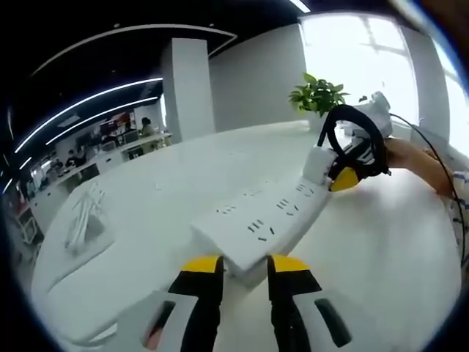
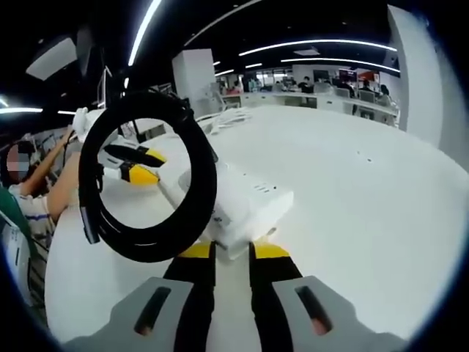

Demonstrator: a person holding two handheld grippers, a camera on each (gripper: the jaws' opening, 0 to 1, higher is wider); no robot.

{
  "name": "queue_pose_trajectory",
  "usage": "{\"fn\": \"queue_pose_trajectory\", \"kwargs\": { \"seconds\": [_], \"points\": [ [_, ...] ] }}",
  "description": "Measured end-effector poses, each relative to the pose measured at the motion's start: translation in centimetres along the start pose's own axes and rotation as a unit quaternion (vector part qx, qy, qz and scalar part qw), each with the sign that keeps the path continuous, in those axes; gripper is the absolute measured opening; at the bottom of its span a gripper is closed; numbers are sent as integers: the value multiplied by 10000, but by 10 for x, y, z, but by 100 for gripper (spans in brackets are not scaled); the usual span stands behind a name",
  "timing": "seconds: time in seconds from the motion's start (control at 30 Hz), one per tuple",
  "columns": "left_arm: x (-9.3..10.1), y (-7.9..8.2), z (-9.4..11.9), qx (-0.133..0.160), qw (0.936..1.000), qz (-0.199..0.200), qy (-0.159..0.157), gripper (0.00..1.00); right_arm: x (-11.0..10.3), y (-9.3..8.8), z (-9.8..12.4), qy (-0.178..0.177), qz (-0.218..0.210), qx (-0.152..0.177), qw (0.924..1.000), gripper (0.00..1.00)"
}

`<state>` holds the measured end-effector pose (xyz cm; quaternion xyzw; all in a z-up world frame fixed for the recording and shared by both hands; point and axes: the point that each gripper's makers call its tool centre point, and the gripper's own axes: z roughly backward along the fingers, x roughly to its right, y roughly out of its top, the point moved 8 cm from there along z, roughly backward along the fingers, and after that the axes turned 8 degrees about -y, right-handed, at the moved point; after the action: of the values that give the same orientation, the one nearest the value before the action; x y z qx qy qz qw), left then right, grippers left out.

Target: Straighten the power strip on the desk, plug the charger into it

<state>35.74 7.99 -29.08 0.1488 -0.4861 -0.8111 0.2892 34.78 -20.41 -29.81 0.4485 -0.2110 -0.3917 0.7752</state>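
Note:
A long white power strip (image 1: pixel 267 216) lies flat on the white desk (image 1: pixel 381 249), running away from me. My left gripper (image 1: pixel 245 265) is shut on its near end, one yellow-tipped jaw on each side. At the far end a white charger (image 1: pixel 316 163) stands on the strip with its black cable coil (image 1: pixel 360 139) looped above it, and my right gripper (image 1: pixel 343 174) holds it. In the right gripper view the charger (image 2: pixel 245 209) sits between the jaws of the right gripper (image 2: pixel 234 253). The cable coil (image 2: pixel 146 180) hangs on the left. Beyond it is the left gripper (image 2: pixel 138 166).
A potted plant (image 1: pixel 316 94) stands at the desk's far edge by a bright window. A bundle of white cables (image 1: pixel 84 216) lies on the left of the desk. A person's hand (image 1: pixel 418 158) and arm (image 2: pixel 55 191) hold the grippers. Office desks stand further back.

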Motion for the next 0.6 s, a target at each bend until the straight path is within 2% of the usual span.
{"fn": "queue_pose_trajectory", "kwargs": {
  "seconds": [0.6],
  "points": [
    [-1,0,0,-21,10000,-10,10,20,4,2,-1,-70,-66,-28,10000,14]
  ]
}}
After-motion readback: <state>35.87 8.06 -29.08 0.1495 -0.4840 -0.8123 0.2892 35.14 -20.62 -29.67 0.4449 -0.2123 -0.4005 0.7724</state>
